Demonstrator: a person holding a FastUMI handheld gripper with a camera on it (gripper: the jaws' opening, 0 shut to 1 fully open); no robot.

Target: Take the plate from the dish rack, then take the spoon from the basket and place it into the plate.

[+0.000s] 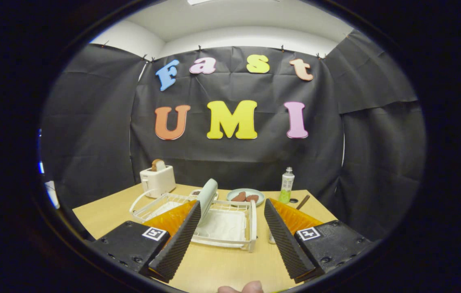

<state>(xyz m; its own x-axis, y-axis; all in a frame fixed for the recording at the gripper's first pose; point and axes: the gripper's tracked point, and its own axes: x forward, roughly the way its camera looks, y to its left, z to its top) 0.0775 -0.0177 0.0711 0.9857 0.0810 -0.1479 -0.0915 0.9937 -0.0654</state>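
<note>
Open claw (232, 240) faces dish rack (230, 238) holding upright plate (207, 197); toaster (157, 181) beyond.

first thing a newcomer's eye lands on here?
Probably the open claw, its fingers spread wide over the white dish rack just ahead. A pale plate stands on edge in that rack by the left finger. Beyond sit a toaster holding bread, a small dish of food and a bottle.

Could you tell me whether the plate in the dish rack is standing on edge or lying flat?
Standing on edge: the plate rises edge-up from the dish rack, just ahead of the open claw, untouched.
</note>
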